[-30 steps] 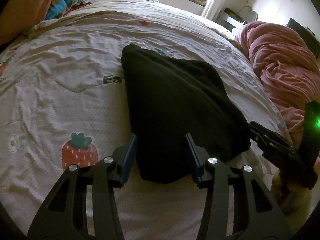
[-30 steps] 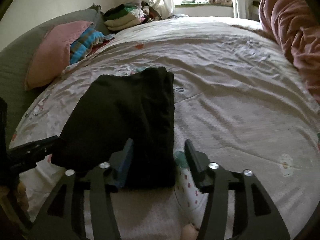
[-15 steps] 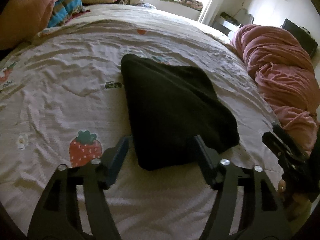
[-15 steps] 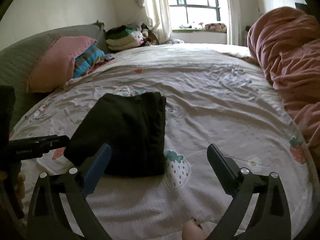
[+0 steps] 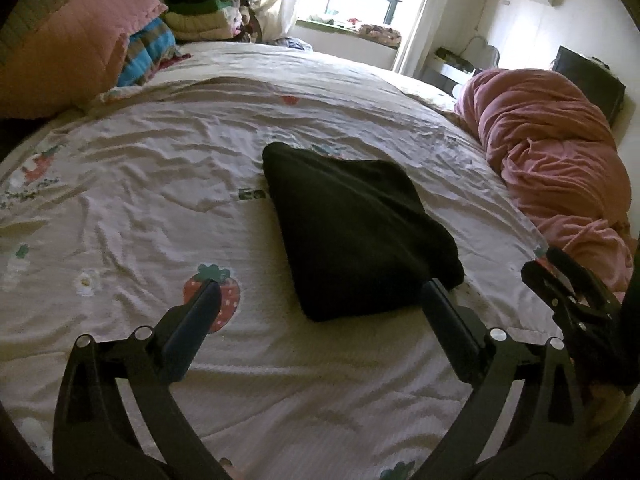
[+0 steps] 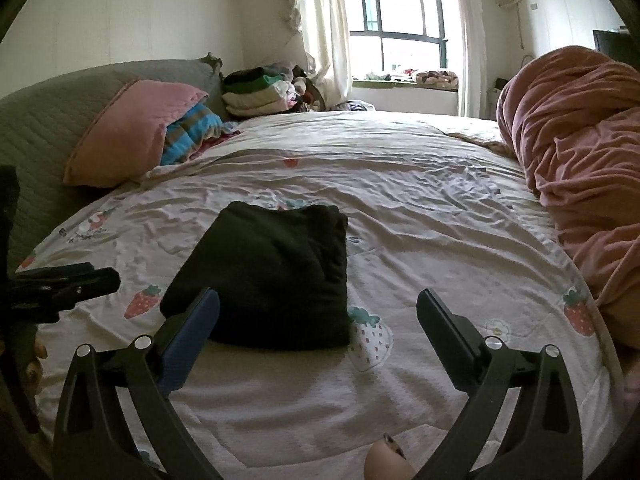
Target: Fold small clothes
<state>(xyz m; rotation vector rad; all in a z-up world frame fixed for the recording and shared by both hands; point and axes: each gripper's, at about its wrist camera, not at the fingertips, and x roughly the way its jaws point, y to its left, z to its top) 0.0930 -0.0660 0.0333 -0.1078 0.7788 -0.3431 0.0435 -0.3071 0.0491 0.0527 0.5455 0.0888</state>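
Garment [image 5: 356, 232] lies folded on the bed [image 5: 160, 184]; both grippers, left [image 5: 320, 300] and right [image 6: 318, 308], have let go, spread wide and backed off, so this fold looks finished.

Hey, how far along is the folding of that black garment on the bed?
Done, by the look of it: the black garment lies in a compact folded rectangle on the strawberry bedsheet. In hand: nothing, since the left gripper and right gripper are both open and clear of it. No unfolded clothes show nearby.
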